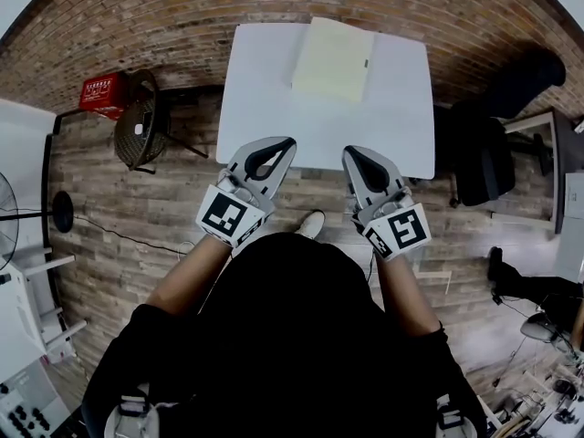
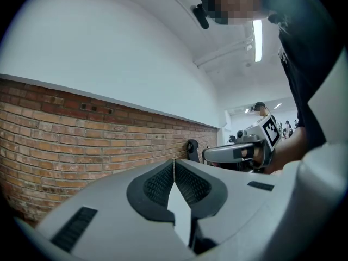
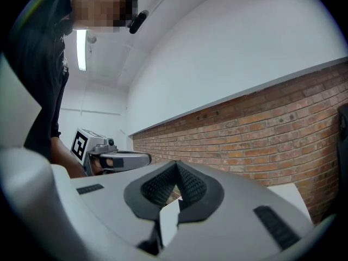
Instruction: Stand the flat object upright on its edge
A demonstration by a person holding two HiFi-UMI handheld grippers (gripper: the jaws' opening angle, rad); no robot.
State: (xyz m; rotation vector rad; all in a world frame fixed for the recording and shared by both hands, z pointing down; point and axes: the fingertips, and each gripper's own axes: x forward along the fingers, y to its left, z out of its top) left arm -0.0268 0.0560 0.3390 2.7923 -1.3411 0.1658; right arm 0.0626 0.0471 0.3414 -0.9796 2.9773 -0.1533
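Note:
A pale yellow flat book (image 1: 333, 59) lies flat at the far middle of the white table (image 1: 265, 117). Both grippers hover side by side at the table's near edge, well short of the book. My left gripper (image 1: 288, 141) is shut with nothing between its jaws; its tips meet in the left gripper view (image 2: 174, 161). My right gripper (image 1: 347, 151) is shut and empty too, its tips touching in the right gripper view (image 3: 176, 163). Each gripper view points up at the brick wall and shows the other gripper; the book is not in those views.
A round dark chair (image 1: 139, 131) and a red crate (image 1: 102, 92) stand left of the table. A black office chair (image 1: 484, 158) and a desk sit to the right. A brick wall (image 2: 70, 140) runs behind the table. My shoe (image 1: 311, 224) shows on the wooden floor.

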